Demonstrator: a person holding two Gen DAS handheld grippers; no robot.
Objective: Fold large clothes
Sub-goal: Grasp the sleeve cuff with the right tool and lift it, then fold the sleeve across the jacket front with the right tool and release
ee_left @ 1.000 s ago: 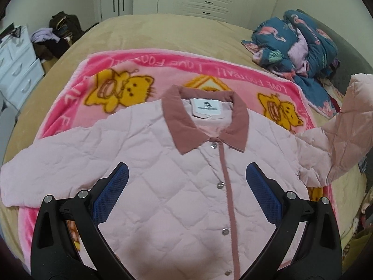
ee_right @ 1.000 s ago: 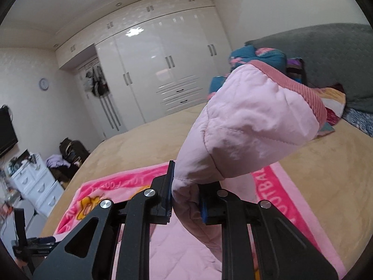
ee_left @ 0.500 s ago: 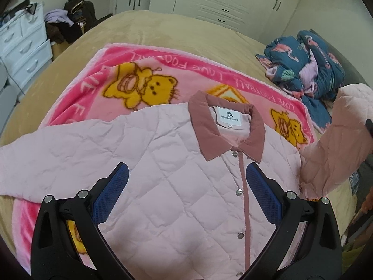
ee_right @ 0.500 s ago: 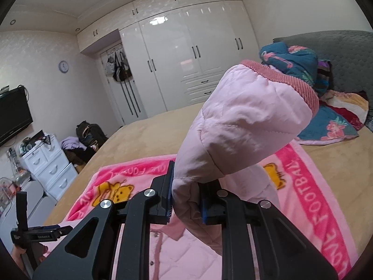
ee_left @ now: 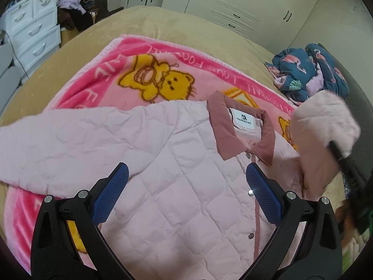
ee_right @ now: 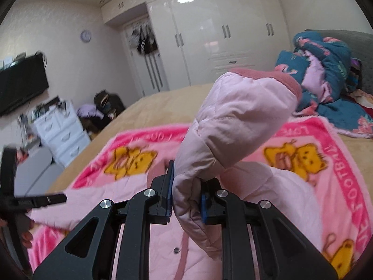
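Right gripper (ee_right: 186,198) clenched the jacket (ee_left: 177,182) sleeve (ee_right: 235,126) at frame centre, left gripper (ee_left: 186,193) released; sleeve-fold underway, laying across the front judged next.

Right hand-held gripper (ee_right: 186,198) clamps pink jacket sleeve (ee_right: 235,126) above pink blanket (ee_right: 326,140).

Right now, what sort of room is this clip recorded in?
Almost certainly a home bedroom: a bed with a cartoon-bear blanket, white built-in wardrobes, and a white drawer chest.
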